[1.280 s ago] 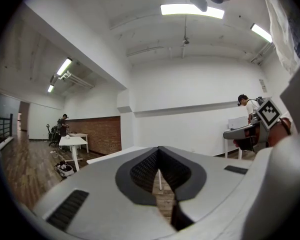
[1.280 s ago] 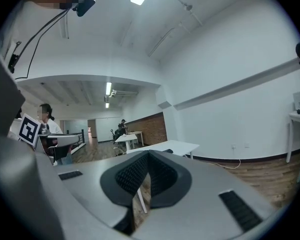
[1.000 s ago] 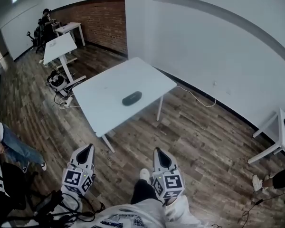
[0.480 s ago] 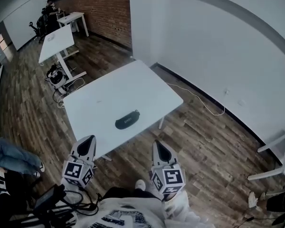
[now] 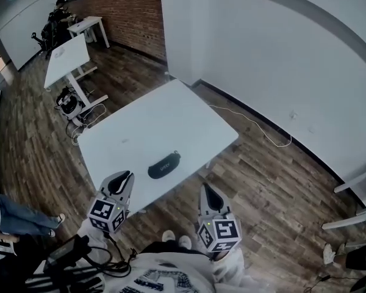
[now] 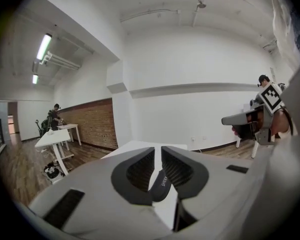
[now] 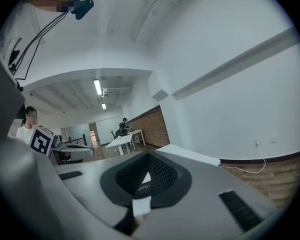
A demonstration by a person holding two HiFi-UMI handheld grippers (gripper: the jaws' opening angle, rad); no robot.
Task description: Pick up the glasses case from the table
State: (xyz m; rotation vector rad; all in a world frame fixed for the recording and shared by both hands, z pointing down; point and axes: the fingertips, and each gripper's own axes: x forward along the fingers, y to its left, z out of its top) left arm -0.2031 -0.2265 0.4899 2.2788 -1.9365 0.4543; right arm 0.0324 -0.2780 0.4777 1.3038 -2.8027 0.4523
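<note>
The glasses case (image 5: 164,164), dark and oblong, lies near the front edge of the white table (image 5: 152,121). My left gripper (image 5: 124,178) hovers at that edge, just left of the case and apart from it. Its jaws are opening and stand a narrow slit apart with nothing between them. In the left gripper view the case (image 6: 160,186) shows through that slit of the left gripper (image 6: 158,151). My right gripper (image 5: 206,190) hangs over the floor to the right of the case, shut and empty. In the right gripper view the case (image 7: 142,187) lies beyond the right gripper (image 7: 148,156).
More white desks (image 5: 66,57) stand at the back left before a brick wall, with a seated person (image 5: 58,17) there. Cables and gear (image 5: 67,102) lie on the wood floor left of the table. A cord (image 5: 256,130) runs along the white wall. A person's leg (image 5: 15,215) shows at left.
Both grippers have travelled forward and the table with the case has come much nearer. The left gripper now reaches the table's front edge, beside the case.
</note>
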